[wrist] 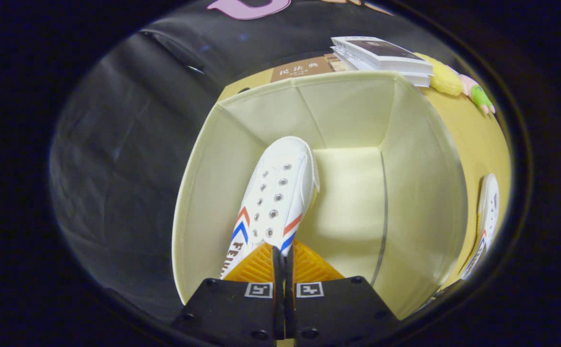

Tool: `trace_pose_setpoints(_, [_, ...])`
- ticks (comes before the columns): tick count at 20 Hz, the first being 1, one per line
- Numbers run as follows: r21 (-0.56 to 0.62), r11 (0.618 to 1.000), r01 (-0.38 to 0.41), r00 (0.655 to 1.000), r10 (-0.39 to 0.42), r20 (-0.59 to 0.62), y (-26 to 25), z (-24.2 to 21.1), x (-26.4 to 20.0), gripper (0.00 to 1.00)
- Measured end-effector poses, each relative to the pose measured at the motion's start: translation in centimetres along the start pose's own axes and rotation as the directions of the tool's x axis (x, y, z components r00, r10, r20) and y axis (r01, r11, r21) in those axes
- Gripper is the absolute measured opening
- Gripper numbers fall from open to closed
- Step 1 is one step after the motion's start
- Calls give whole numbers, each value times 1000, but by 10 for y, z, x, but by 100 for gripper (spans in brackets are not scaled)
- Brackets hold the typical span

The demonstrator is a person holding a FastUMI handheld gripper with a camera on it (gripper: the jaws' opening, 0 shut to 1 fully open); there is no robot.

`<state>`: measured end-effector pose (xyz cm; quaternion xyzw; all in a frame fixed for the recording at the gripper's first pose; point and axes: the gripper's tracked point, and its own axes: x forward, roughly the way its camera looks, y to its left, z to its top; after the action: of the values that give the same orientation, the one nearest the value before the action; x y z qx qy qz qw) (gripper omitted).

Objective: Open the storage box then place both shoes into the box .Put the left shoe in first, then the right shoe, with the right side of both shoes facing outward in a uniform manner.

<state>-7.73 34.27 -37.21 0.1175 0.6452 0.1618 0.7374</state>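
Shoe (276, 193) hangs toe-down inside open storage box (420, 193), near its left wall; my gripper (283, 262) clenched on heel. Risk: thin pinch slips, shoe topples wrong side out. Second shoe (487, 212) waits on table (473, 140), right of box.

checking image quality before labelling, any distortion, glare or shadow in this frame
Gripper view: heavy fisheye bending bows the walls of the pale cream fabric storage box; the white canvas shoe with red and blue chevrons, pinched in the gripper, is sharp and casts a soft shadow on the box floor; no harsh glare; the second white shoe outside looks squashed.
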Motion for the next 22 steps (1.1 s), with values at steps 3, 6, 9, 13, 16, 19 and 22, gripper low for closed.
trace_pose_setpoints(3, [5, 996, -87, 996, 87, -17, 23, -4, -2, 40])
trace_pose_setpoints(6, [-36, 994, -102, 994, 103, 23, 28, 8, -14, 77])
trace_pose_setpoints(9, [-70, 992, -109, 992, 113, 63, 26, 20, -31, 100])
trace_pose_setpoints(13, [-99, 987, -128, 985, 138, 105, 18, 28, -61, 100])
trace_pose_setpoints(16, [-110, 984, -143, 979, 157, 127, 6, 34, -83, 100])
trace_pose_setpoints(19, [-128, 977, -169, 968, 189, 167, -6, 40, -106, 100])
trace_pose_setpoints(22, [-123, 976, -180, 958, 203, 202, -28, 47, -127, 100])
